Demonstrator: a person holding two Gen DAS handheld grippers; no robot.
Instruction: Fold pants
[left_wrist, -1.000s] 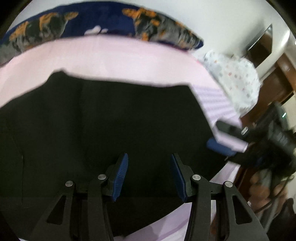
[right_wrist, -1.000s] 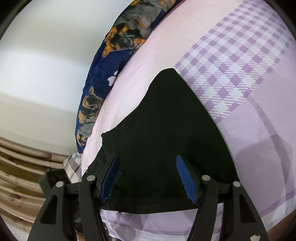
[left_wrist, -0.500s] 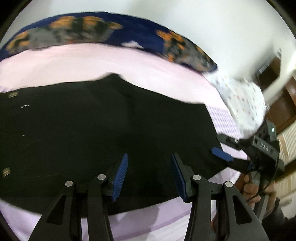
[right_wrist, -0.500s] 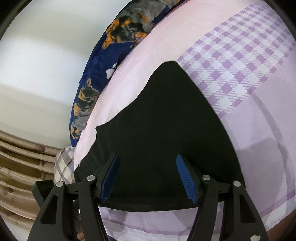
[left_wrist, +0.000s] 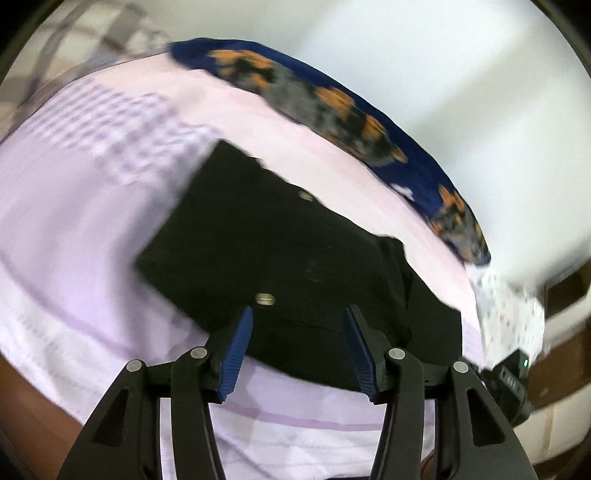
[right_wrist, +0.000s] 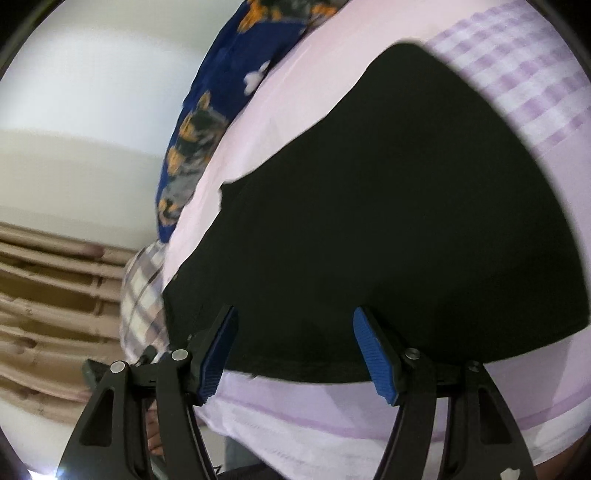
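One pants (left_wrist: 280, 258), two pillows (left_wrist: 332, 107)

Left black two-finger gripper with blue ribbed pads (left_wrist: 298, 347) tilted downward, jaws apart and just been opening, nothing between them, right matching black-and-blue gripper (right_wrist: 295, 350) angled down, jaws wide, empty

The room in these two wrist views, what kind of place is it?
Most likely a bedroom. Black pants lie spread on a bed covered by a pink and lilac checked sheet, a navy pillow with an orange print lies along its far edge, and beige curtains hang beside it.
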